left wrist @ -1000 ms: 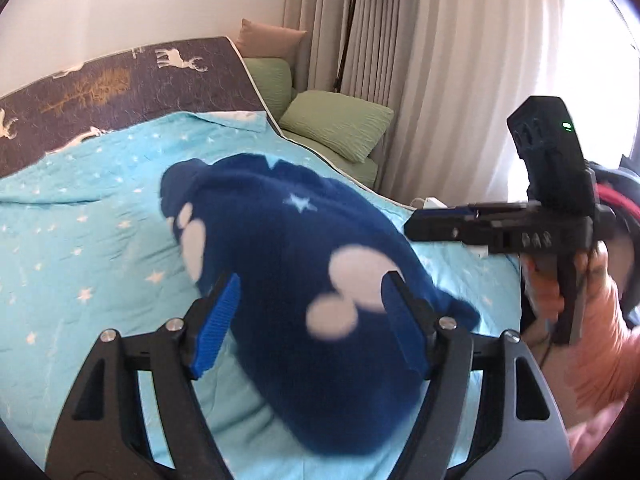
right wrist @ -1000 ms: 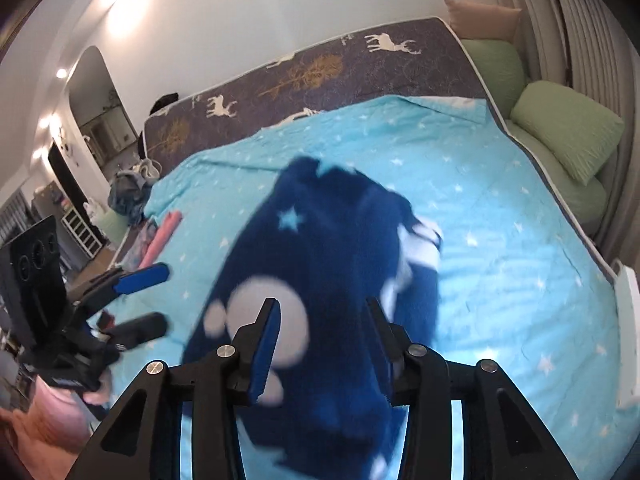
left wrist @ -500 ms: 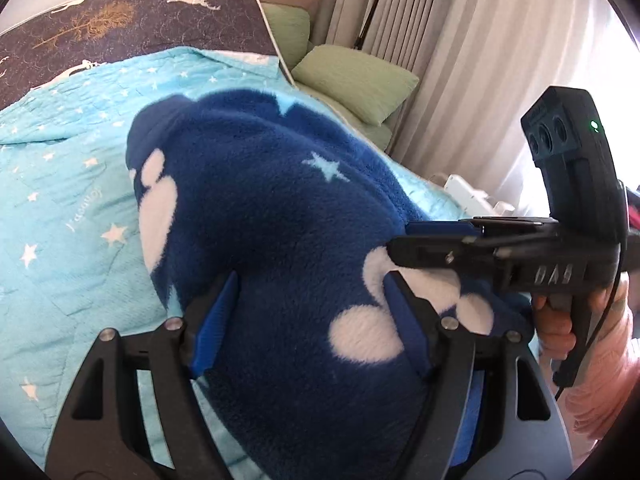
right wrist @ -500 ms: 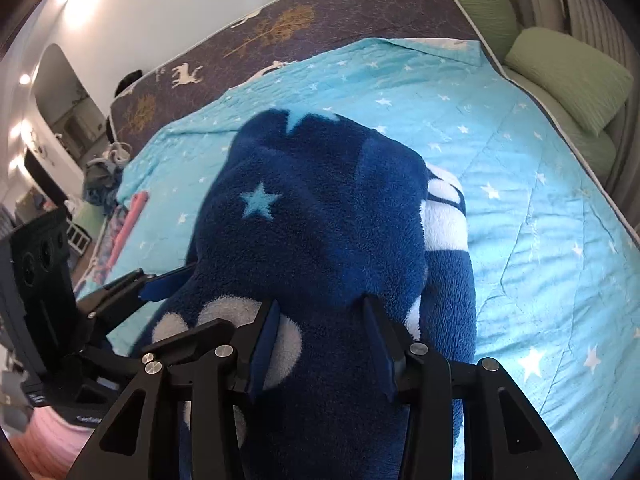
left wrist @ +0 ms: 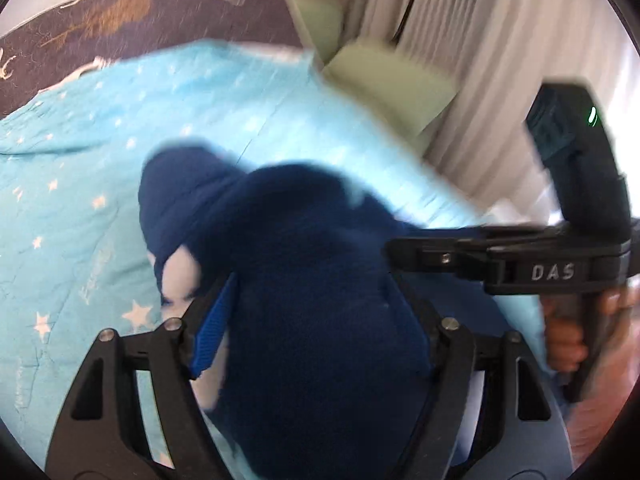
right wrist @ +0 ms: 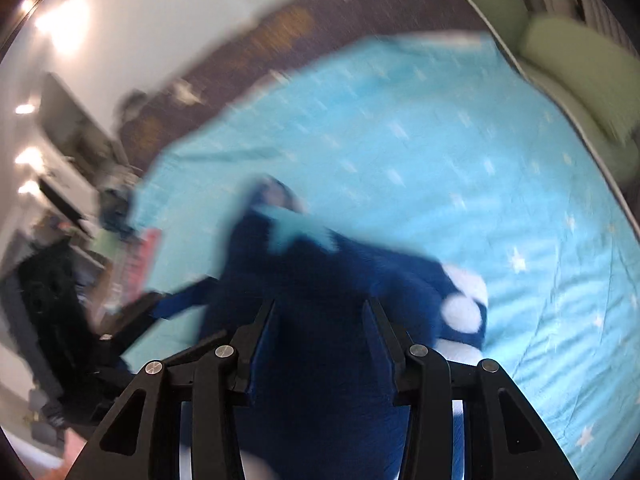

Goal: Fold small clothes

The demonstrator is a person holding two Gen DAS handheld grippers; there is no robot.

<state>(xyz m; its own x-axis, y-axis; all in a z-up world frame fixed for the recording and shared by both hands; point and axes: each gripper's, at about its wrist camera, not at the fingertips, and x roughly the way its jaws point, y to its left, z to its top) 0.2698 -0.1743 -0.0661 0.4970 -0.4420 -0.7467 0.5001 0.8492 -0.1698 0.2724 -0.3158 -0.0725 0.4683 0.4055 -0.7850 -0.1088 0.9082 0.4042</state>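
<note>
Left wrist, fleece (left wrist: pixel 320 320) between tongs (left wrist: pixel 308 312) (blurred)

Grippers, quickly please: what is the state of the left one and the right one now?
Left gripper: open, jaws wide, navy fleece garment bunched between them.
Right gripper: open, garment between its jaws too.

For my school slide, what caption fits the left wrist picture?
Left hand-held gripper straddles a navy fleece garment on a star-print blanket.

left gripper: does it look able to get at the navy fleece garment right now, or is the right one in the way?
Probably yes. The navy fleece garment already bulges between the left gripper fingers, with nothing between them and the cloth. The right gripper works the same fleece from the other side, beside it rather than blocking. Motion blur hides whether either has clamped.
</note>
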